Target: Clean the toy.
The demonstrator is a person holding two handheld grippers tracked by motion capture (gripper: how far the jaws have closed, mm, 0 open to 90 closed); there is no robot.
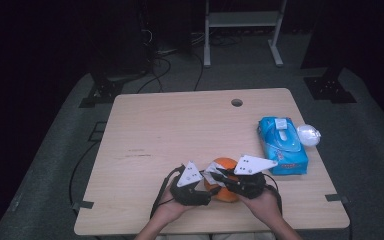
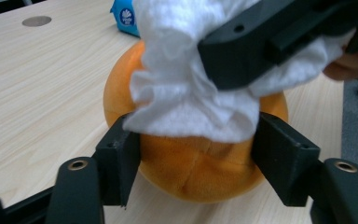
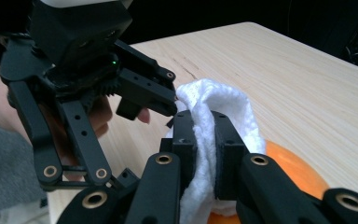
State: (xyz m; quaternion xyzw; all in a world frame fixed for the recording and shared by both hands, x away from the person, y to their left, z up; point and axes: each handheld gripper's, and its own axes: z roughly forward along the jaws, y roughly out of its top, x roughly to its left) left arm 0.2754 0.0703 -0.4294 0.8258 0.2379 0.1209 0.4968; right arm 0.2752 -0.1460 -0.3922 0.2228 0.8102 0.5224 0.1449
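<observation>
The table (image 1: 180,125) carried an orange ball (image 2: 200,172) near its front edge. The left gripper (image 2: 193,163) clamped the ball's sides; the right gripper (image 3: 205,140) pinched a white cloth (image 3: 223,107) on top. Wiping well probably meant steady bracing and light, even strokes. A blue wipes pack (image 1: 282,145), flap seemingly closed, lay by the right edge.

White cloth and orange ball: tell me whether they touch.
Touching. In the left gripper view the white cloth, pinched by the right gripper, lies draped on the orange ball with no gap, while the left gripper clamps the ball's sides.
</observation>
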